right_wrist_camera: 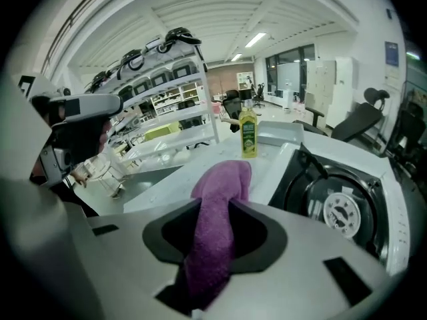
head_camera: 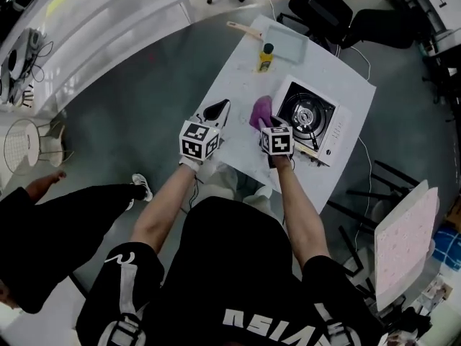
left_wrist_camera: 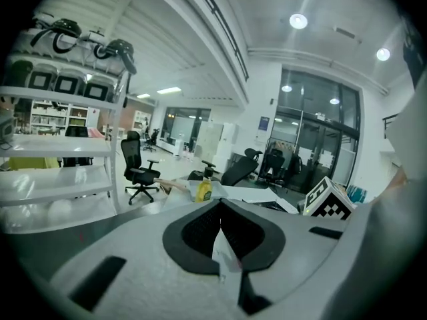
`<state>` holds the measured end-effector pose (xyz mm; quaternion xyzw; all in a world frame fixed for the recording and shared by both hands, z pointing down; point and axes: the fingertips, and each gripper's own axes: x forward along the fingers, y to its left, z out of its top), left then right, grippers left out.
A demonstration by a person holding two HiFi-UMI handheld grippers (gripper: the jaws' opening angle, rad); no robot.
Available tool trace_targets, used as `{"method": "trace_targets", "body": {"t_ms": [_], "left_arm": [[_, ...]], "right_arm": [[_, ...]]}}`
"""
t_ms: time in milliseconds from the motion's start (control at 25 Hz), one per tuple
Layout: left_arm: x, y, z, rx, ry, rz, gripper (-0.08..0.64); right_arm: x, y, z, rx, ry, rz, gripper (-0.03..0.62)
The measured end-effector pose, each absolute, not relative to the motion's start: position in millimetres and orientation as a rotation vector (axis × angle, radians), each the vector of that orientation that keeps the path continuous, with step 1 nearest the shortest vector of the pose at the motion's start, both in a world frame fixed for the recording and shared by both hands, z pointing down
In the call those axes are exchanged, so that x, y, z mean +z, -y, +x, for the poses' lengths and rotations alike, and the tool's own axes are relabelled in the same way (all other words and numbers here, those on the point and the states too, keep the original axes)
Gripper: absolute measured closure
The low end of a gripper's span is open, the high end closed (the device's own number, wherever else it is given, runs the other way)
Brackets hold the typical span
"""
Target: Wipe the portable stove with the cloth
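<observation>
Purple terry cloth point(right_wrist_camera: 217, 225) clamped mid-length in right gripper point(right_wrist_camera: 223, 211), jaws closed firmly on it. One end bunched out past the tips, other end trailing back under the body. Prob. gripped this way to lead w/ a soft wad and keep hard jaws off the metal.

Portable stove point(right_wrist_camera: 340, 205) just ahead and to right of that gripper's tips, burner and pan supports exposed. Cloth's free end just beside stove's near-left rim, over bare table point(head_camera: 238, 78). Can't tell whether touching. Reads as approach stage, i.e. wiping not yet begun.

Left gripper point(left_wrist_camera: 220, 213) w/ jaws together, nothing gripped. Pale sliver in the seam, can't tell what. Sits off to left of right gripper, at table's edge, well apart from stove. Prob. kept there to stay clear of the wiping side, yet near enough to brace the stove body if needed.

Beyond right gripper's tips: yellow soap bottle point(right_wrist_camera: 248, 133) upright, white tray point(right_wrist_camera: 280, 133) just behind it. Both well past the cloth's end and out of the wiping path.

Next move calls for lowering the wad onto stove's top plate and sweeping round the burner.

- Risk 1: terry loops snagging on the pan supports.
- Risk 2: a light stove skidding on the smooth table under sideways pressure, hence the use of a free left gripper as a stop.
</observation>
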<state>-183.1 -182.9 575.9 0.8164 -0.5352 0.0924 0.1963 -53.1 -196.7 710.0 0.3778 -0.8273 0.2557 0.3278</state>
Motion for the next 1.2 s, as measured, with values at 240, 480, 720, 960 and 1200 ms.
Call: {"method": "trace_targets", "body": {"t_ms": [240,480,720,960,1200], "left_arm": [[577,237,-181,0.262,1.386,2.353,0.557],[583,275,-180,0.269,1.294,2.399,0.557],[586,298,-174,0.282,1.215,2.436,0.557],[589,318,-173,0.29,1.172,2.455,0.557],[588,333,-164,0.283,1.153,2.457,0.557]], "right_arm": [[710,240,-35,0.747,2.015,1.141,0.48],[704,278,-22,0.757,1.96,1.227,0.48],[709,304,-8,0.766,1.925,1.284,0.48],[700,329,-7,0.738,1.939,1.314,0.48],[680,377,5,0.685,1.969,1.342,0.48]]}}
